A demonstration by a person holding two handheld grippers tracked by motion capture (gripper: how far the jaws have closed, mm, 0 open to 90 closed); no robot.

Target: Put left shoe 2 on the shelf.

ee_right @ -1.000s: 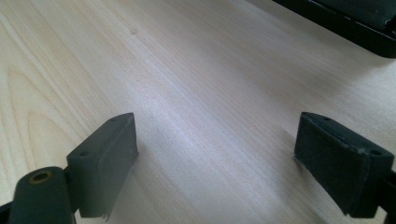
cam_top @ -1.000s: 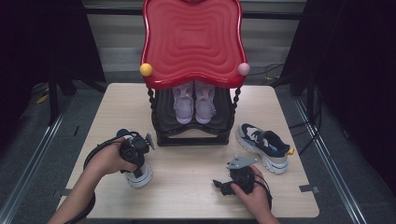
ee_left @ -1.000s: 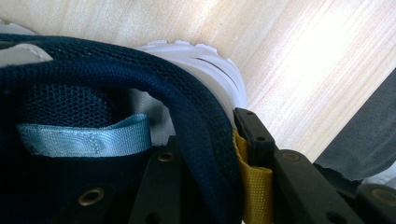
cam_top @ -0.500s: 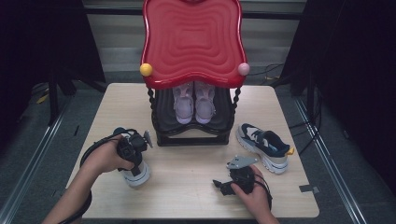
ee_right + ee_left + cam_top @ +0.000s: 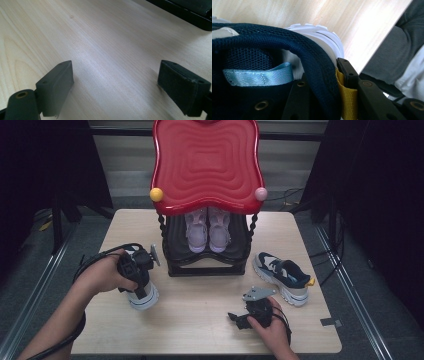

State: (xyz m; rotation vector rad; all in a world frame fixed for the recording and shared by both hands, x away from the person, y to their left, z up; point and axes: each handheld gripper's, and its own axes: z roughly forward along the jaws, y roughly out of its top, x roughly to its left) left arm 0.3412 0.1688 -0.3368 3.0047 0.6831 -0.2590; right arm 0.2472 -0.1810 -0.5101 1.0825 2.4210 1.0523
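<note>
The left claw (image 5: 141, 282) is clamped on the heel collar of a navy and white sneaker (image 5: 142, 295). In the left gripper view one black jaw sits inside the shoe against the dark lining, and the other presses a yellow heel tab (image 5: 347, 100) from outside, with the padded navy collar (image 5: 312, 62) pinched between them. A light blue fabric loop (image 5: 258, 76) lies inside the shoe, and the white ridged sole (image 5: 324, 37) curves off behind the collar. In the high view this sneaker hangs toe-down under the left hand (image 5: 107, 272), its white sole facing the camera, over the left part of the pale wooden table (image 5: 200, 320).

The right claw (image 5: 240, 319) rests low on the table near its front edge, held by the right hand (image 5: 270, 322). Its two black jaws are spread wide with bare wood grain between them.

The matching second sneaker (image 5: 281, 276) lies on its sole on the right side of the table, well apart from both claws, with a yellow tab at its heel. Between the two sneakers, at the back middle of the table, stands a small black shoe rack (image 5: 207, 255) with twisted posts. A pair of pale pink shoes (image 5: 207, 229) sits on its shelf, toes forward. A wavy red tray-like top (image 5: 205, 162) caps the rack, with a yellow ball (image 5: 156, 194) at one front corner and a pink ball (image 5: 260, 194) at the other.
</note>
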